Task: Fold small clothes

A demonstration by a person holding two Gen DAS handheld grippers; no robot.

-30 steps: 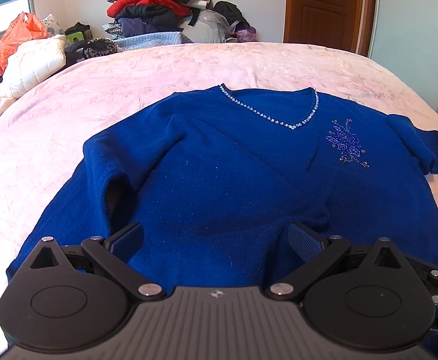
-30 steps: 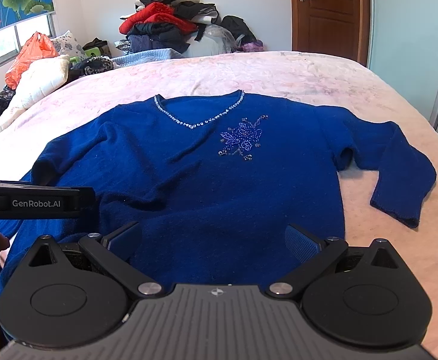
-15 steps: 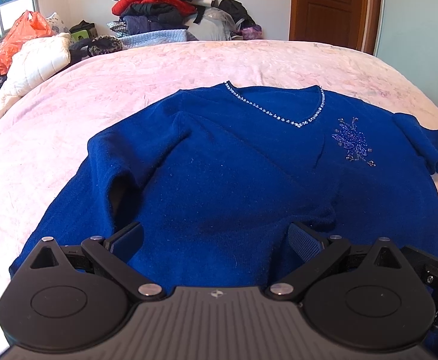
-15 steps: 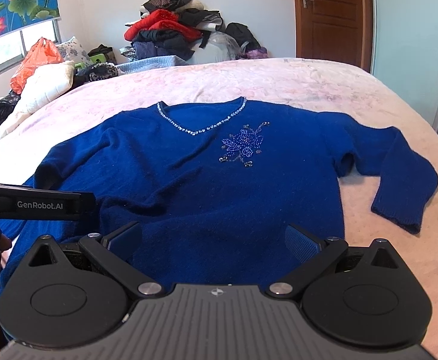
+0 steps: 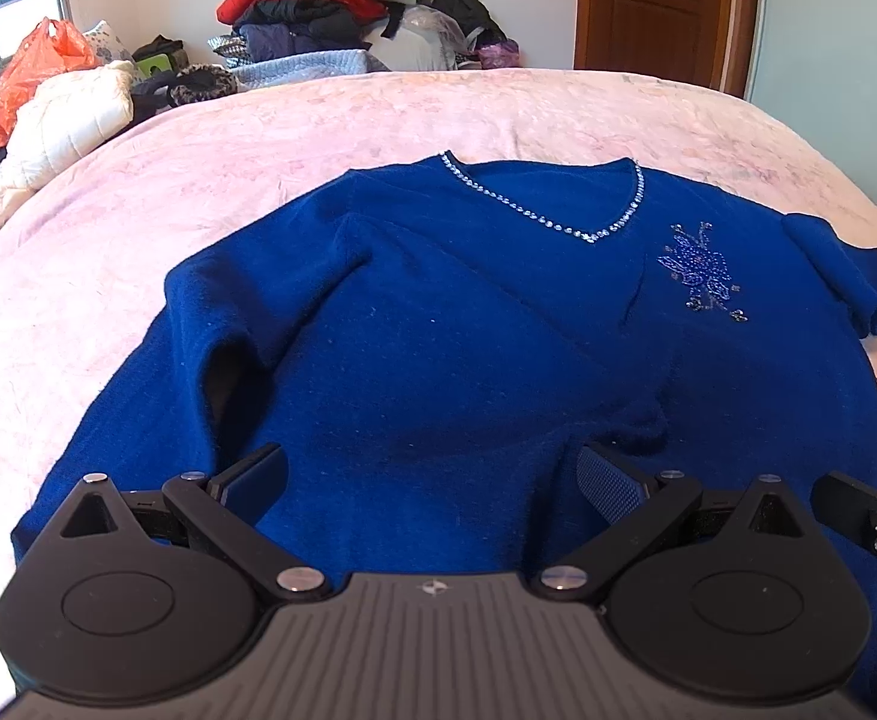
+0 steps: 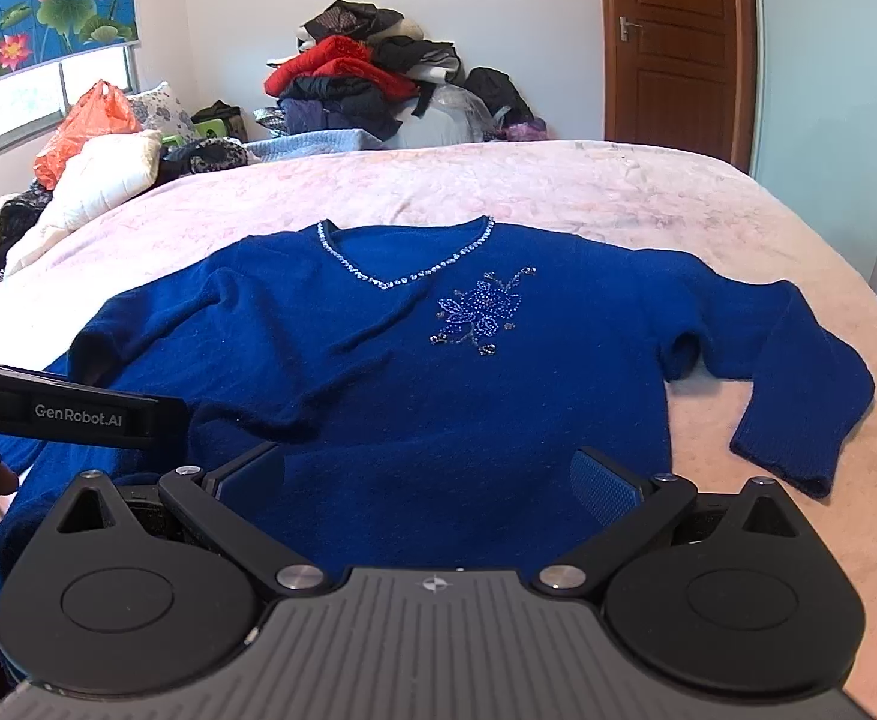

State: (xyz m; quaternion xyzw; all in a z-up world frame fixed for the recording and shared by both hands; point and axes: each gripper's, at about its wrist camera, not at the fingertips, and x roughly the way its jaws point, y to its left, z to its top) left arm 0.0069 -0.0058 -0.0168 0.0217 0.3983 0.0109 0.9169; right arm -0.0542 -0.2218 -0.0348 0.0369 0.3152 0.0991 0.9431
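Note:
A royal-blue V-neck sweater [image 5: 468, 324] [image 6: 438, 372] lies front-up on the pink bed, with a beaded neckline and a beaded flower on the chest. Its left sleeve is folded across the body, the cuff [image 5: 636, 426] near the middle. Its right sleeve [image 6: 798, 396] lies bent on the bedspread, cuff toward me. My left gripper [image 5: 432, 474] hovers open above the lower hem, nothing between its fingers. My right gripper [image 6: 429, 480] is also open over the hem, empty. The left gripper's body [image 6: 72, 411] shows at the left edge of the right wrist view, held by a hand.
The pink bedspread [image 6: 558, 192] stretches beyond the sweater to the far edge. A heap of clothes [image 6: 366, 84] stands at the back, a white quilt [image 6: 96, 180] and orange bag [image 6: 84, 126] at the left. A brown door [image 6: 672, 48] is back right.
Both cameras have drawn back and tilted up slightly, so the sweater sits lower in each view. Both grippers stay open; the sweater has not moved.

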